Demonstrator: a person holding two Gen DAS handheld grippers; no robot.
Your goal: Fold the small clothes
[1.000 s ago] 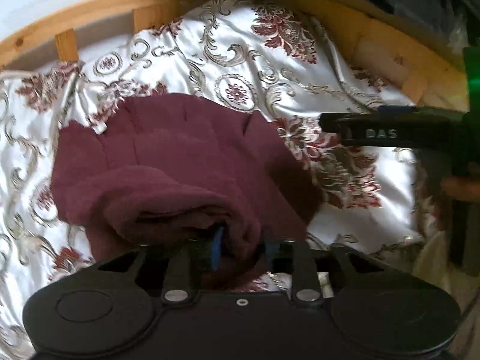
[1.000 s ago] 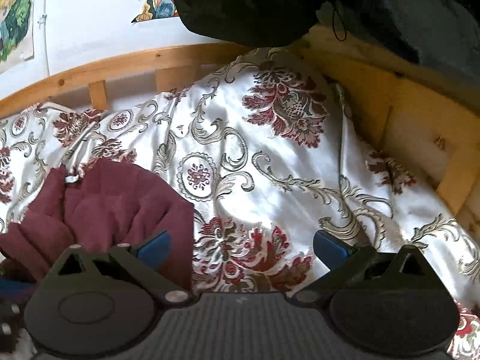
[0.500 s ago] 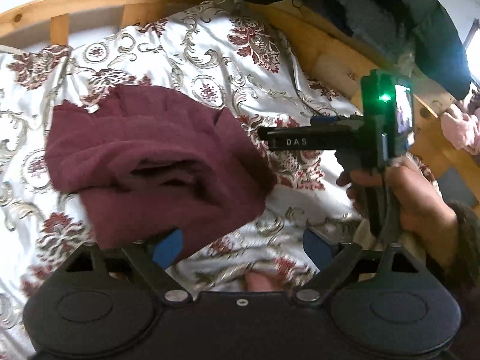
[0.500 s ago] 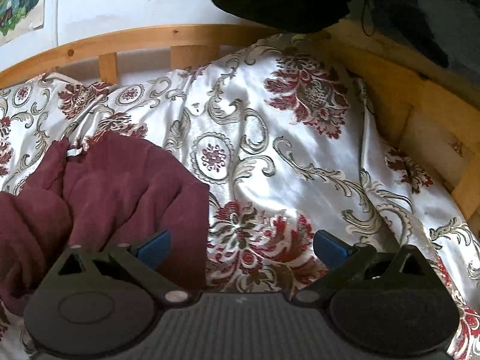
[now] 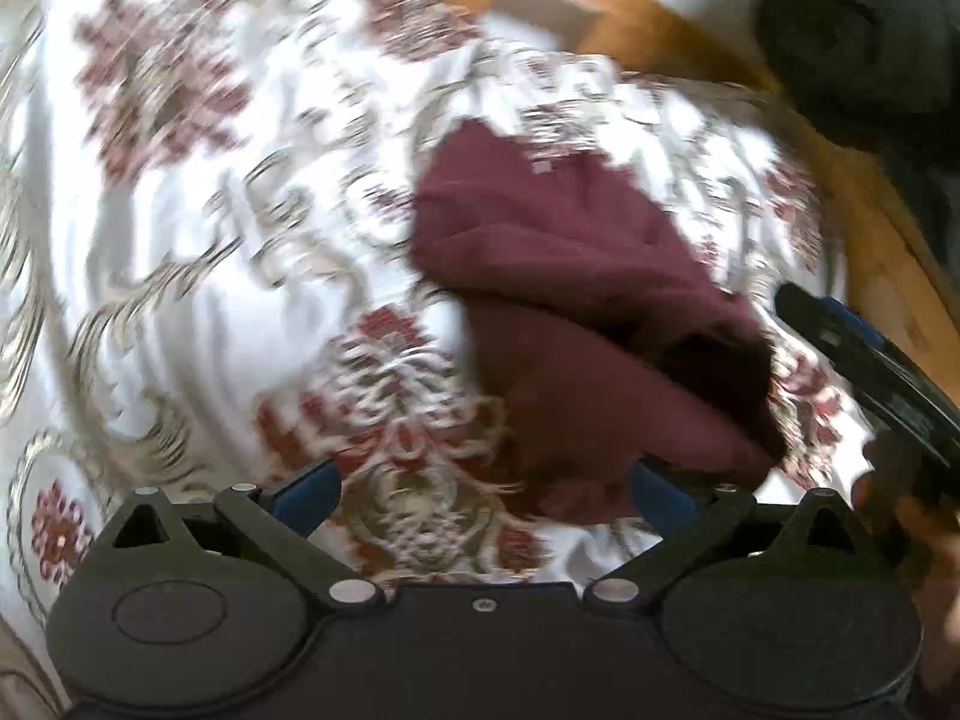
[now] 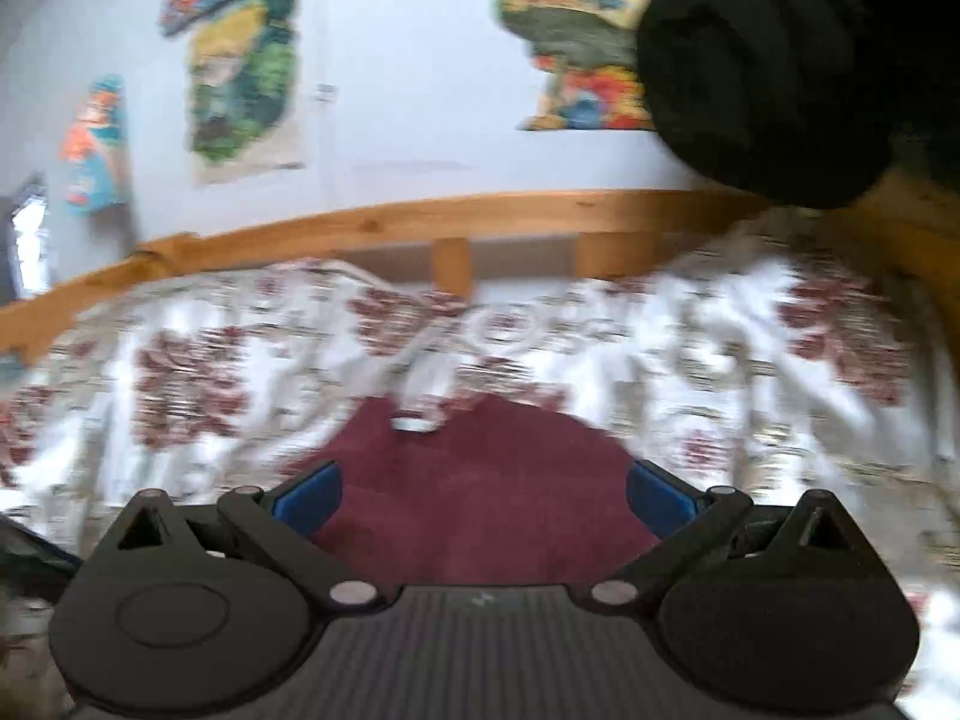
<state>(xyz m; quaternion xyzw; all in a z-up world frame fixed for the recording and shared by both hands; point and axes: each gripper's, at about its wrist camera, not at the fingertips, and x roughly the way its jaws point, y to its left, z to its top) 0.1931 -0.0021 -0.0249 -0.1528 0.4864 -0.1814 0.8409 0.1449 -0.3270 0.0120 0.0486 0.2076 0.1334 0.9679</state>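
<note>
A maroon garment (image 5: 576, 312) lies crumpled and partly folded on the floral bedspread (image 5: 210, 240). My left gripper (image 5: 483, 495) hangs over the spread with its jaws opening wide. Nothing is pressed between the blue pads, and the garment's near edge sits by the right pad. My right gripper (image 5: 870, 360) shows at the right edge of the left wrist view, held by a hand (image 5: 924, 516). In the right wrist view the garment (image 6: 480, 480), with its white label (image 6: 414, 423), lies under my right gripper (image 6: 483, 498), which is open. Both views are blurred.
A wooden bed rail (image 6: 420, 222) runs behind the bedspread and round the right side. A dark bundle of clothing (image 6: 750, 60) hangs over the far right corner. Colourful posters (image 6: 240, 78) are on the wall behind.
My left gripper has let go of the maroon garment, opened wide and swung left, so the garment now sits right of it. My right gripper has swung over the garment and tilted up.
</note>
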